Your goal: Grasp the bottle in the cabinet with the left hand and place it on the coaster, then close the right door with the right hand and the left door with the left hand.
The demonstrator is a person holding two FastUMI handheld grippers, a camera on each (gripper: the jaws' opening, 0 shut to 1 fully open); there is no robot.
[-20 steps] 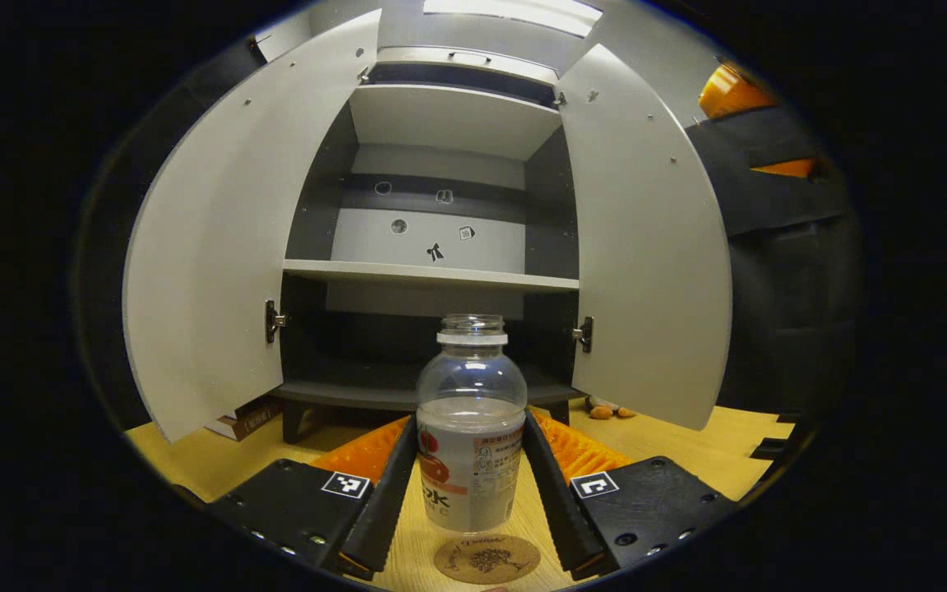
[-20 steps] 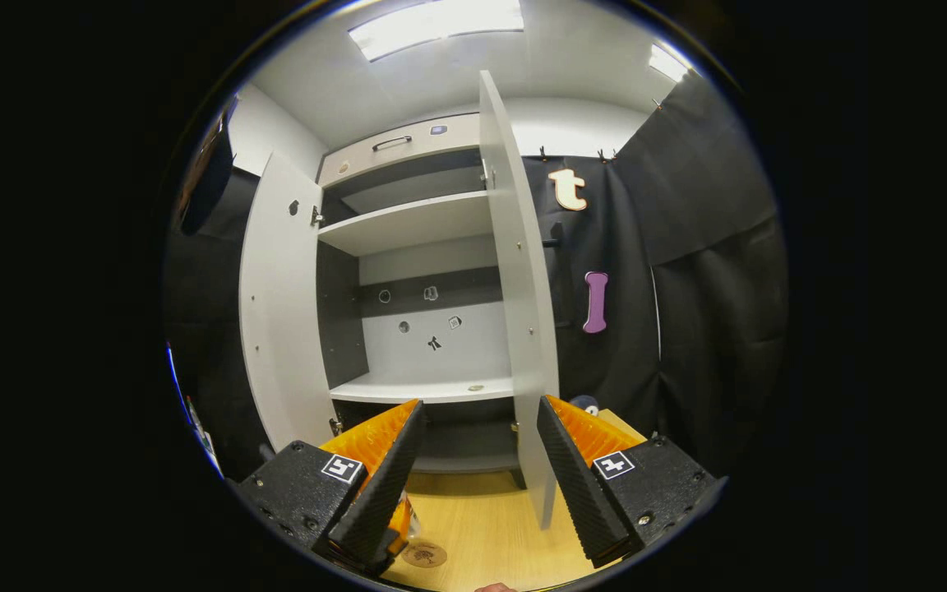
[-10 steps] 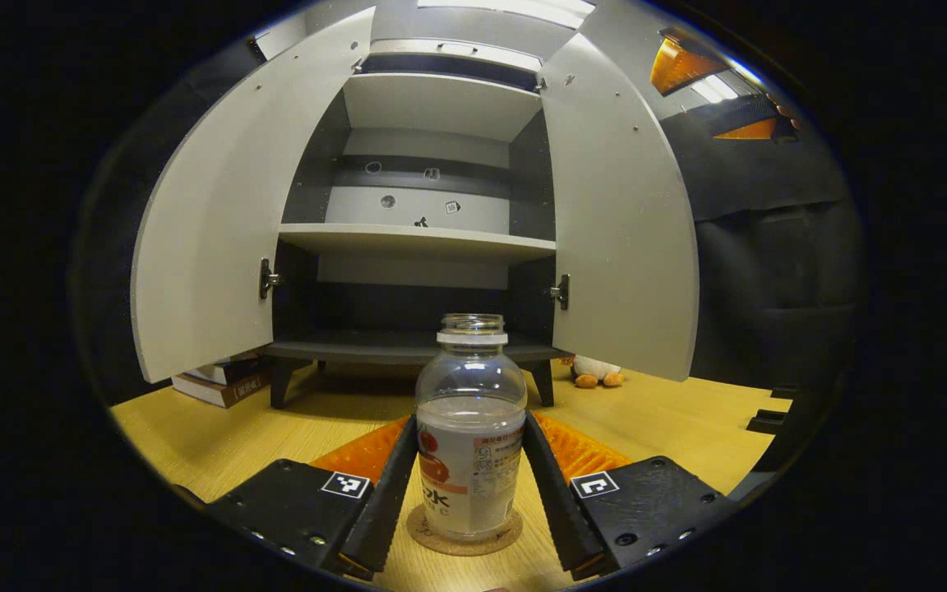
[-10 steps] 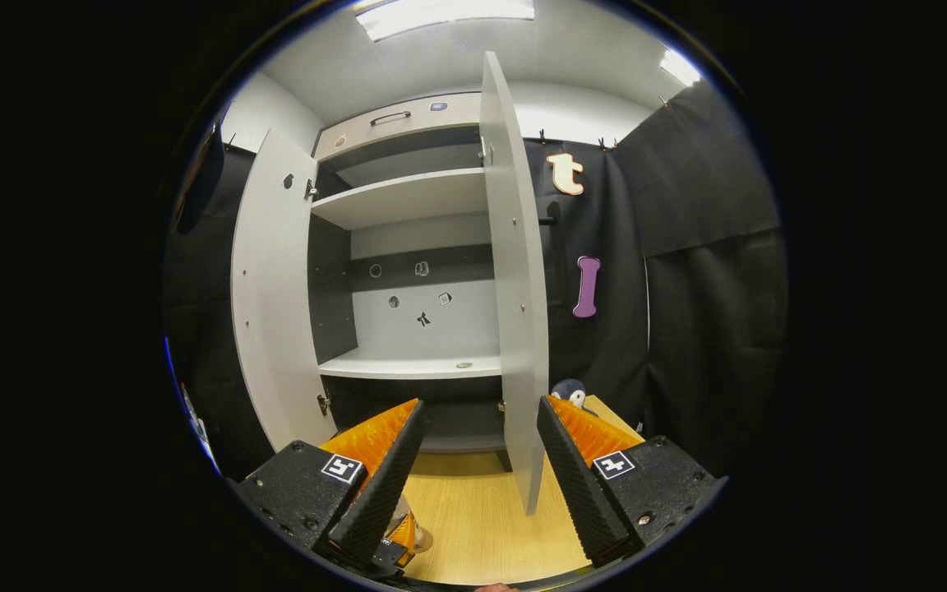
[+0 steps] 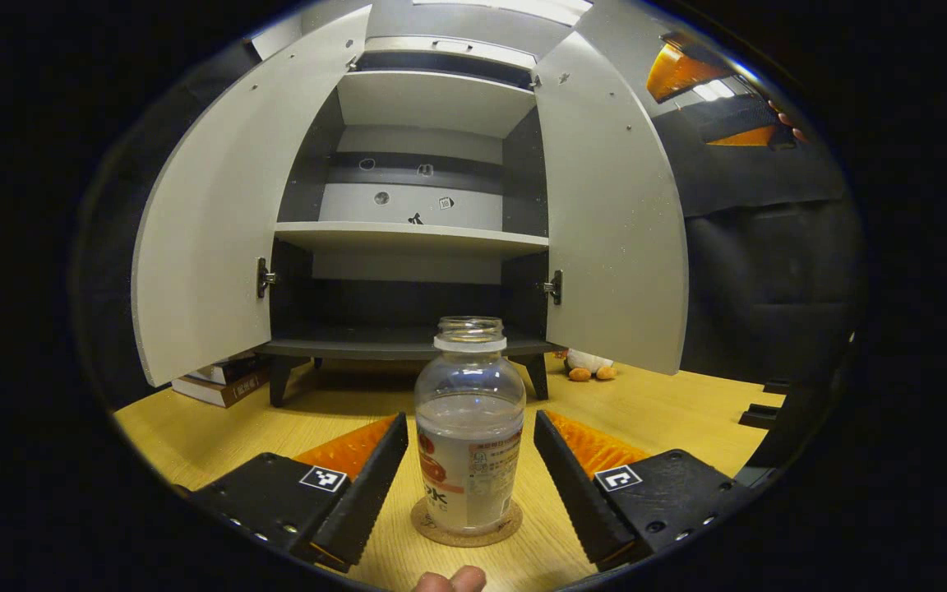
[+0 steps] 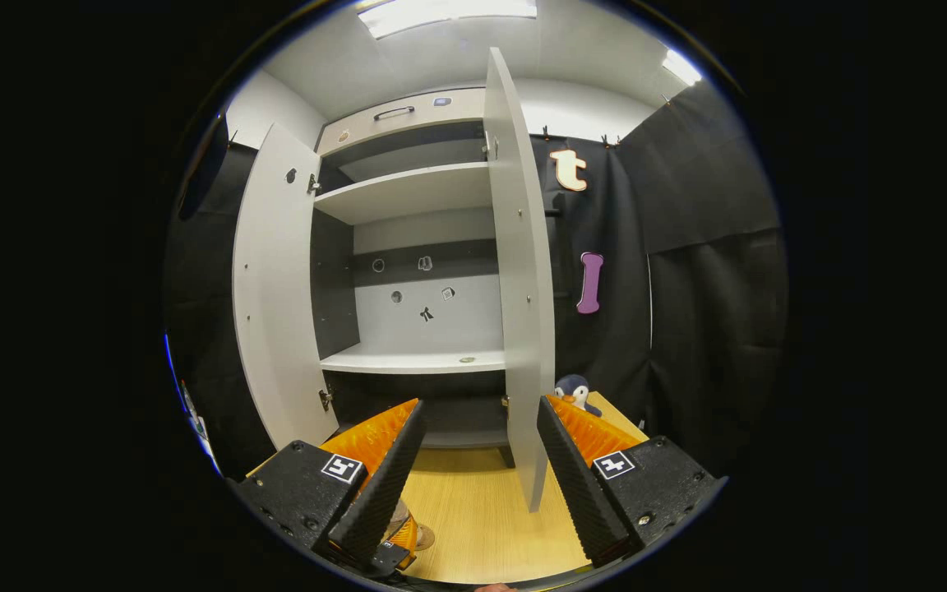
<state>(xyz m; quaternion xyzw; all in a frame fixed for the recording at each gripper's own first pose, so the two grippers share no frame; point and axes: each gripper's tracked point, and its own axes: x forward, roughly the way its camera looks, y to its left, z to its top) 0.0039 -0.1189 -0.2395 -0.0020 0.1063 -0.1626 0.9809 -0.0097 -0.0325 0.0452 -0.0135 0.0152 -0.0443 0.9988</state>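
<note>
You're over a wooden table point(image 5: 671, 411) in a black-draped booth, cabinet point(image 5: 408, 238) ahead with both doors wide. The bottle point(image 5: 468, 427) stands on the coaster point(image 5: 464, 530). Your left gripper point(image 5: 468, 469), clamped half a second ago, now gapes clear of it. Your right gripper point(image 6: 478, 464) hangs spread, holding nothing.

The left gripper view sits low, just above the table point(image 5: 219, 419), and looks straight into the open cabinet point(image 5: 416, 238). The right gripper view looks up at the cabinet point(image 6: 416, 362) from the right side, near the right door point(image 6: 523, 329). Both views share the cabinet shelves.
</note>
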